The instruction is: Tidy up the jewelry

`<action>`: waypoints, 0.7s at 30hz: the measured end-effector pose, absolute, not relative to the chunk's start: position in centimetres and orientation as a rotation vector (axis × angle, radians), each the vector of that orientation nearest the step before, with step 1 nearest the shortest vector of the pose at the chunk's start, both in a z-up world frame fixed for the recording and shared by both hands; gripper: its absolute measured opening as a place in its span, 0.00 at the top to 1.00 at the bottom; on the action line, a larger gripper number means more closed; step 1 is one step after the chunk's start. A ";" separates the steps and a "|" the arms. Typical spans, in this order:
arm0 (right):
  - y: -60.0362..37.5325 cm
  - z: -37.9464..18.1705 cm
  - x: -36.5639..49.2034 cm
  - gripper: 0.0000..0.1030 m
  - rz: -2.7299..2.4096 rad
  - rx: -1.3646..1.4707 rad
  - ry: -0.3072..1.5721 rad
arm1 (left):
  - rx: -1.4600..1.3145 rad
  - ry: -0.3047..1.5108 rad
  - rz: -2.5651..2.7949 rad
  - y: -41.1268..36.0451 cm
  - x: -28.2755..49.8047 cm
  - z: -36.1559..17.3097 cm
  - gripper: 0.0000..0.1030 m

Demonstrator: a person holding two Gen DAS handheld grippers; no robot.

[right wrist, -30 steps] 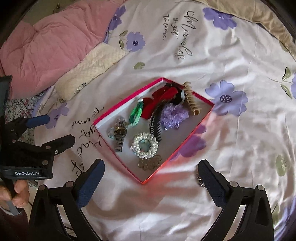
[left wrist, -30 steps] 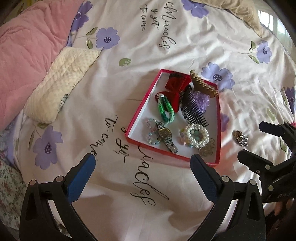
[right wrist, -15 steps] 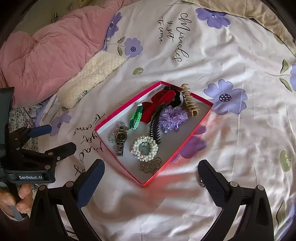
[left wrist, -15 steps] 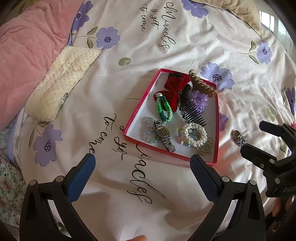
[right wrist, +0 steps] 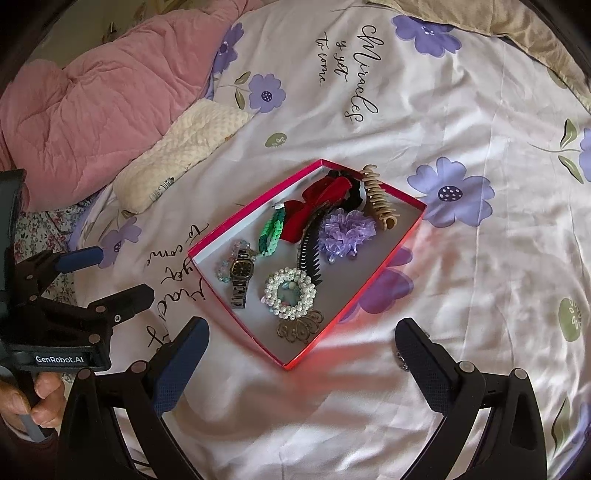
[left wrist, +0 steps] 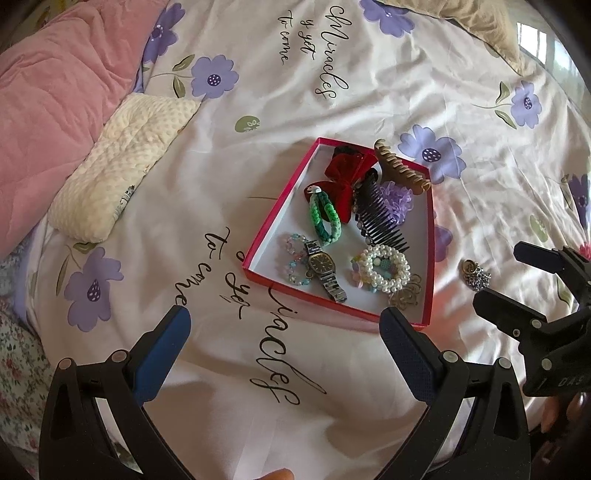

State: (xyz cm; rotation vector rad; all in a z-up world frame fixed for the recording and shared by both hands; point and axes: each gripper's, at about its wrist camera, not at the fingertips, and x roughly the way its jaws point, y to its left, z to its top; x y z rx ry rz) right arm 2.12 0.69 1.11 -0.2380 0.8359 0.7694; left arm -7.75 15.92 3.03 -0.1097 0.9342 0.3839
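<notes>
A red box [left wrist: 280,206] [right wrist: 255,206] lies on the flowered bedsheet. Inside it are a watch [left wrist: 325,266] [right wrist: 242,271], a pearl bracelet [left wrist: 386,267] [right wrist: 290,291], a green braided bracelet [left wrist: 325,218], a red bow [left wrist: 343,177], a black comb [left wrist: 380,218], a purple scrunchie [right wrist: 347,230] and a beige claw clip [right wrist: 378,199]. A small sparkly brooch [left wrist: 475,275] rests on the sheet right of the box. My left gripper [left wrist: 284,321] [right wrist: 110,275] hovers open before the box's near-left side. My right gripper [right wrist: 303,328] [left wrist: 513,280] is open by the brooch, which its right finger half hides.
A pink quilt [right wrist: 92,107] and a cream knobbly pillow [left wrist: 118,166] lie at the left. A beige pillow [right wrist: 509,22] sits at the far right. A hand [right wrist: 22,398] holds the left gripper's handle.
Both views have drifted only slightly, and the box sits almost where it was. Both grippers have stayed open and nothing has been picked up.
</notes>
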 end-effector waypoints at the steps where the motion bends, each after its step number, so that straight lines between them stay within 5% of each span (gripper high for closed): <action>1: 0.7 1.1 2.2 0.01 0.770 -0.238 0.836 | -0.109 0.934 0.382 16.0 -7.8 3.1 0.00; 21: 0.6 1.0 2.3 0.01 0.767 -0.238 0.843 | -0.111 0.940 0.388 16.0 -7.9 2.9 0.00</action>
